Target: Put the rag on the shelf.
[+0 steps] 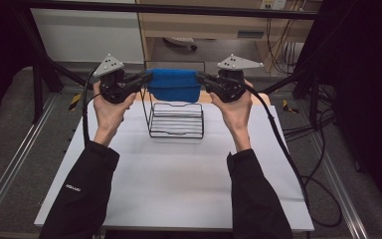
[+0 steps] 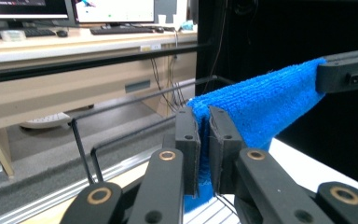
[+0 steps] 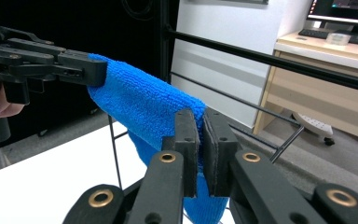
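White laminate table (image 1: 179, 184) underneath everything, near edge cut off by the bottom of the high view, far edge hidden behind the rack. Toward the table's far side, centred: black wire rack (image 1: 176, 121), open-topped, with tall thin uprights and a ribbed base; upper rear rail lost behind the cloth.

Directly above the rack, stretched level between the two tools: blue terry cloth (image 1: 173, 84), folded over, lower edge hanging toward the rack's top wires. Impossible to tell from the high view whether the cloth rests on the rear rail or hangs clear of it. In the left gripper view, the cloth (image 2: 265, 105) running from the near jaws up to the far gripper, with a rack wire close behind; the lower corner cut off at the frame's bottom. In the right gripper view, the same cloth (image 3: 149, 109) sagging below the jaws, bottom end cropped.

Left of the rack, level with its top: left gripper (image 1: 142, 79), pinched tight on the cloth's left end, only a narrow seam of blue between the pads (image 2: 188, 140). Right of the rack, same level: right gripper (image 1: 204, 78), clamped likewise on the right end, pads (image 3: 218, 144) nearly meeting over the fabric. Fingertips of both tools partly buried in the pile, so exact depth of bite hard to make out.
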`<state>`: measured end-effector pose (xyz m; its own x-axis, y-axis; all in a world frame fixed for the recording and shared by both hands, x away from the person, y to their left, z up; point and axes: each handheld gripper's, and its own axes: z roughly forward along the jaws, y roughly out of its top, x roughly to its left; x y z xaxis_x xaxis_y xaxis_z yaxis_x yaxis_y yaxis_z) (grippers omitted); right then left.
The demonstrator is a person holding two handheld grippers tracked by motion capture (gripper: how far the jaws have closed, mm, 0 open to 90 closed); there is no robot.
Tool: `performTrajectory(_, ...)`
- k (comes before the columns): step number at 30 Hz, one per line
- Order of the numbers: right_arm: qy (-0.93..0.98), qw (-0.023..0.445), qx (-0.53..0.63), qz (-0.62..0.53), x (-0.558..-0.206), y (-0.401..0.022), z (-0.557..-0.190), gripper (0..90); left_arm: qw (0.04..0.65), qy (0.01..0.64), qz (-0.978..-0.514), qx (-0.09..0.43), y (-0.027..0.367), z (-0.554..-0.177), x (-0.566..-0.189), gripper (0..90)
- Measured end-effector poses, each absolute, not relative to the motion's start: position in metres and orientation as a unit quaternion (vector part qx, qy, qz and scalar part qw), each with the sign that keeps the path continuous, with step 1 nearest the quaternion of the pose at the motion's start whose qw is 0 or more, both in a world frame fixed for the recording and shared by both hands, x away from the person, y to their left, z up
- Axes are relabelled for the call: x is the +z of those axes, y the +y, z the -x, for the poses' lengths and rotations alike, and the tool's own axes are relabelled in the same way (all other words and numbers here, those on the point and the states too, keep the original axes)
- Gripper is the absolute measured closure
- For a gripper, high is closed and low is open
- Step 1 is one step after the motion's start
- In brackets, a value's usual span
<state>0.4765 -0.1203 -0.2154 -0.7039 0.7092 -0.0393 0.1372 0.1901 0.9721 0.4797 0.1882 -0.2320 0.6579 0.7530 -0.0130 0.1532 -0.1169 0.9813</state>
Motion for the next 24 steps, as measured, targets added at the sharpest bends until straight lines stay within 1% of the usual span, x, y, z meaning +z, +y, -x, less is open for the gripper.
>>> performTrajectory(12, 0.744, 0.235, 0.556, -0.288, -0.228, -0.122, -0.474, 85.5, 0.56, 0.329, -0.722, 0.239, 0.19, -0.477, -0.238, 81.0)
performTrajectory(20, 0.748, 0.229, 0.555, -0.282, -0.233, -0.123, -0.473, 85.4, 0.575, 0.33, -0.714, 0.227, 0.198, -0.474, -0.215, 69.3)
performTrajectory(24, 0.749, 0.228, 0.555, -0.279, -0.235, -0.123, -0.473, 85.1, 0.576, 0.334, -0.712, 0.222, 0.197, -0.475, -0.209, 71.2)
